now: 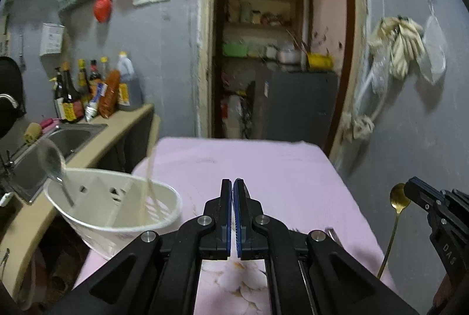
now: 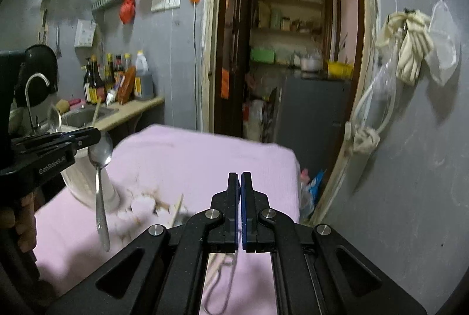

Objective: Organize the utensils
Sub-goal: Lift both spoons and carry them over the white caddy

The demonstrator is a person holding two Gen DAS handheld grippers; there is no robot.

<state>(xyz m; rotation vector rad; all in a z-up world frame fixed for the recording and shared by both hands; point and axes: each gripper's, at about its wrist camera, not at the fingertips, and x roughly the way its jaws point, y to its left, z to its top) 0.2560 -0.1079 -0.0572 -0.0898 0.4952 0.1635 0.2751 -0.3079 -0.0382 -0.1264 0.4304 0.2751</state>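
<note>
My left gripper [image 1: 232, 183] is shut on a silver spoon [image 2: 101, 183], which hangs handle down from its tips [image 2: 93, 136] above the pink cloth. My right gripper [image 2: 239, 177] is shut on a gold spoon [image 1: 394, 215], which hangs bowl up from its tips [image 1: 410, 189] at the table's right edge. A white divided utensil holder [image 1: 117, 209] stands at the table's left front. It holds a clear spoon [image 1: 54, 165] and pale chopsticks [image 1: 149, 183].
The table is covered with a pink cloth [image 1: 249, 162]. A wooden stick [image 2: 177, 209] and a wire utensil [image 2: 219, 285] lie on it near me. A sink [image 1: 58, 139] and sauce bottles [image 1: 88, 92] are at the left. A doorway [image 1: 275, 51] is ahead.
</note>
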